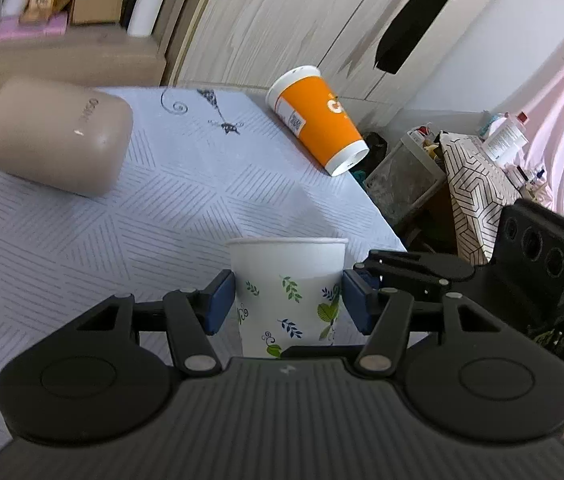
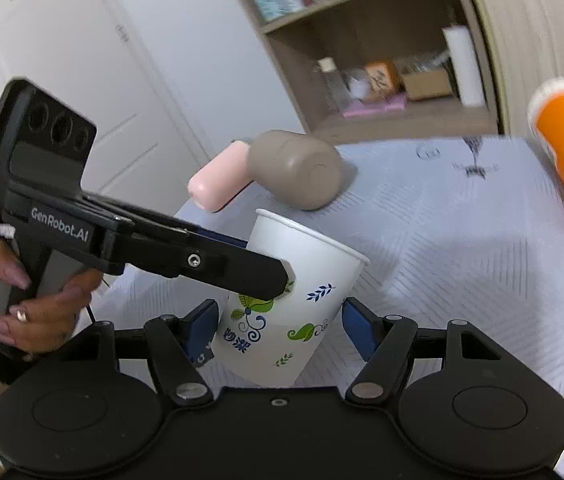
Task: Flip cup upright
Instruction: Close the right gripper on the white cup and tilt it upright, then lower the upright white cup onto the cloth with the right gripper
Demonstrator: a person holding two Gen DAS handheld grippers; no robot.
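A white paper cup with leaf prints (image 1: 288,292) stands mouth up, near the table's right edge. My left gripper (image 1: 288,300) has its blue pads against both sides of the cup, shut on it. In the right wrist view the same cup (image 2: 294,312) sits between my right gripper's (image 2: 278,330) blue pads; the left pad touches it, the right pad stands slightly off. The left gripper's body (image 2: 154,248) reaches in from the left and clamps the cup's side.
An orange cup (image 1: 316,120) lies on its side at the table's far right edge. A beige cup (image 1: 58,140) lies on its side at the left, with a pink one (image 2: 218,176) behind it. Shelves (image 2: 382,52) stand behind; clutter sits right of the table (image 1: 82,248).
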